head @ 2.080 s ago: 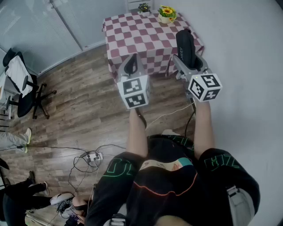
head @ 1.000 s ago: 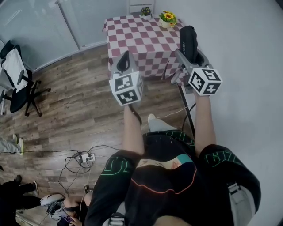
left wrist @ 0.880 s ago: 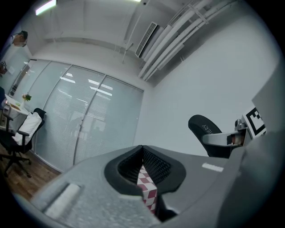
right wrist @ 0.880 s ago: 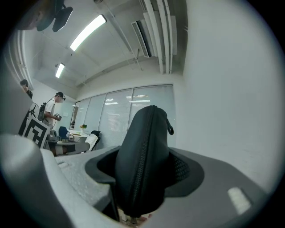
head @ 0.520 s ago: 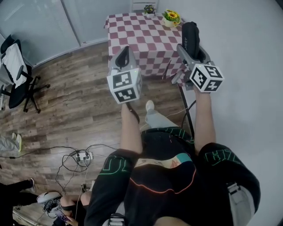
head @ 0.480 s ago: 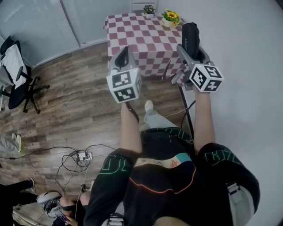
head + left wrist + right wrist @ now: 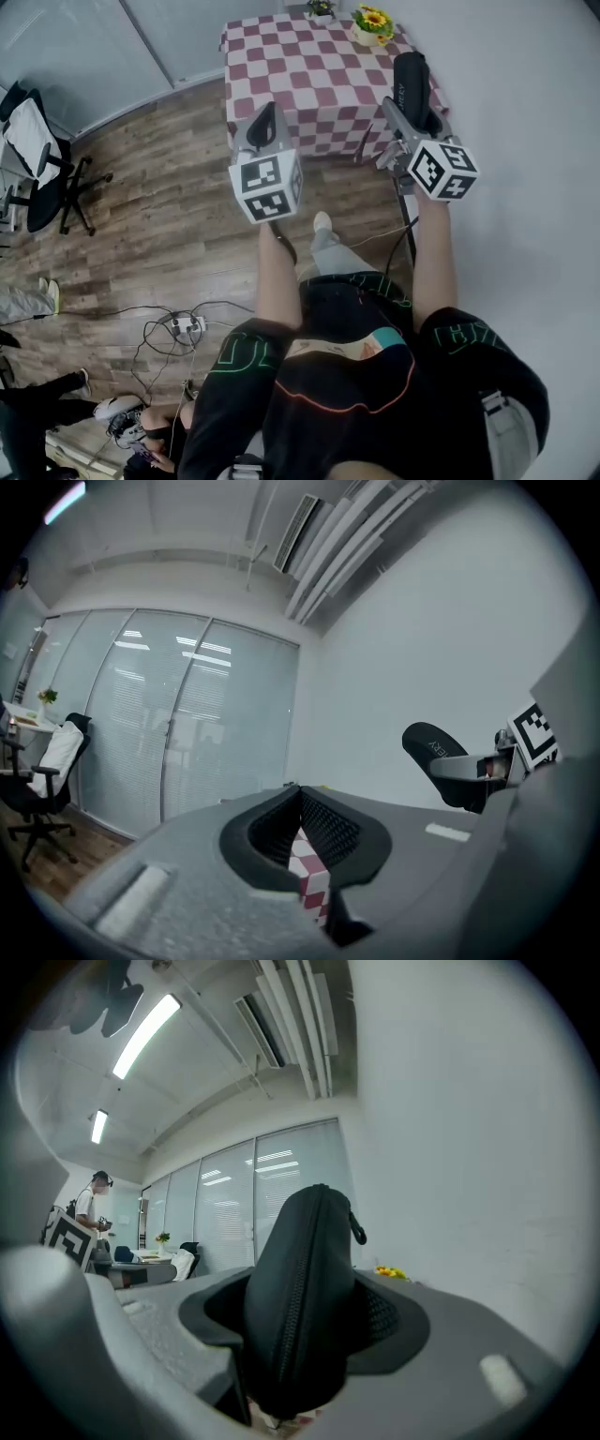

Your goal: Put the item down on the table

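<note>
The pouch (image 7: pixel 307 1288) is black, soft and long, with a zipper up its edge and a small pull near the top. It stands upright in the air, clamped between the right gripper's (image 7: pixel 413 127) jaws, by the right edge of the red-and-white checked table (image 7: pixel 300 75).

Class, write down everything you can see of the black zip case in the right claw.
The black case is a long, rounded pouch that looks like fabric, with a closed zip up its edge and a pull near the top. White lettering marks one side. Its lower end is clamped in the right claw. The rest sticks out beyond it, near the checked table.
</note>
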`<control>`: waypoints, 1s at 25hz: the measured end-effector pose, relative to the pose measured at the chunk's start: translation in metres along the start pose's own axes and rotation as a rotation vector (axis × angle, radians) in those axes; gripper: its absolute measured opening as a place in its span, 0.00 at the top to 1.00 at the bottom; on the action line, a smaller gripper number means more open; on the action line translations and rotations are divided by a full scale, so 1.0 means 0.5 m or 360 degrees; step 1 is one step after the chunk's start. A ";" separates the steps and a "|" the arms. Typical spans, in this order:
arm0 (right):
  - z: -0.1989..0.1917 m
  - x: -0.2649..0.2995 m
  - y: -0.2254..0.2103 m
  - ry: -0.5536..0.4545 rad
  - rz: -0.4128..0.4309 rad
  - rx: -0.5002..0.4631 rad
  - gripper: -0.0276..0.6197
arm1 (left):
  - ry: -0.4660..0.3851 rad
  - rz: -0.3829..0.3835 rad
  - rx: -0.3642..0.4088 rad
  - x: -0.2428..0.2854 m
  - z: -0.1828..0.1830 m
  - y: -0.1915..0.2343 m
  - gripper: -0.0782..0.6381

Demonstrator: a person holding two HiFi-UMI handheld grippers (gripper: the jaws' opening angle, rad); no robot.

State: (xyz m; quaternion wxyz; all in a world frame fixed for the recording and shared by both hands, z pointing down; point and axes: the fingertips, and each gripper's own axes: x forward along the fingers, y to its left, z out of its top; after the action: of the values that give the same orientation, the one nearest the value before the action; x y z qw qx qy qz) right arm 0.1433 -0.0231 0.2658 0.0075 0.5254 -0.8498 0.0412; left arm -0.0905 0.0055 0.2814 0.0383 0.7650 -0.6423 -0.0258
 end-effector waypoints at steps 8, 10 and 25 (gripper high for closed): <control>-0.111 0.077 -0.093 0.0207 -0.0031 0.0075 0.51 | 0.0221 -0.0013 -0.0086 0.140 -0.133 -0.022 0.88; -0.140 0.091 -0.117 0.0252 -0.0048 0.0092 0.51 | 0.0266 -0.0034 -0.0098 0.171 -0.161 -0.034 0.88; -0.254 0.258 -0.274 0.0417 -0.0048 0.0266 0.53 | 0.0498 -0.0139 -0.0037 0.429 -0.267 -0.100 0.88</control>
State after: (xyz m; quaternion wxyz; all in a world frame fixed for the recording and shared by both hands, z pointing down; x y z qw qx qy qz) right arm 0.2040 -0.1895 0.4081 0.0752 0.5271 -0.8271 0.1799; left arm 0.0074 -0.1939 0.4116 0.1455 0.7864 -0.5943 0.0845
